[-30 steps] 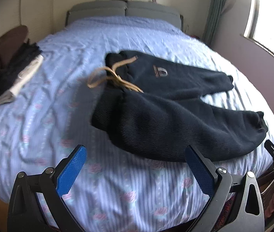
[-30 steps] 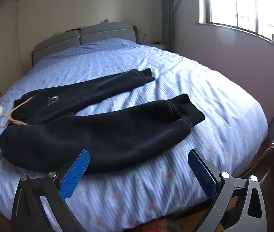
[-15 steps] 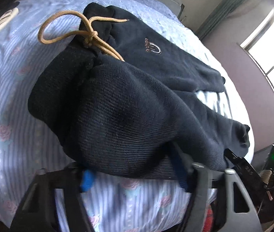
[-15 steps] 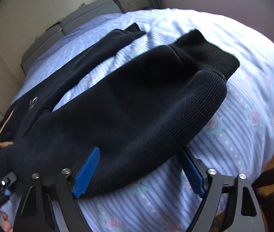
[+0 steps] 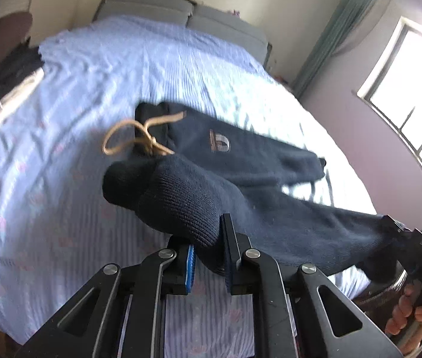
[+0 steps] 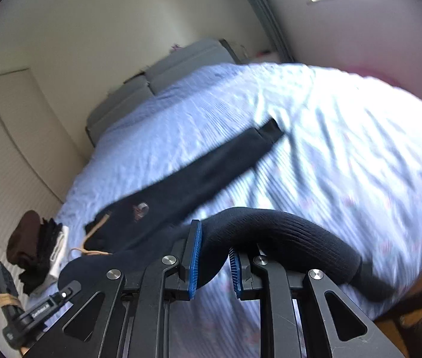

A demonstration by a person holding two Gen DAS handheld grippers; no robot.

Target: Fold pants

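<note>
Dark navy knit pants with a tan drawstring lie on the blue bed. My left gripper is shut on the near leg close to the waist and holds it lifted off the bed. My right gripper is shut on the same near leg close to its cuff, also lifted. The far leg lies flat on the bed. The right gripper shows at the right edge of the left wrist view.
The bed has a light blue striped sheet and grey pillows at the head. A pile of dark and brown clothes sits at the bed's left edge. A window is on the right wall.
Both grippers have shut on the near pant leg and lifted it off the bed. One second ago both were open above the bed's near edge.
</note>
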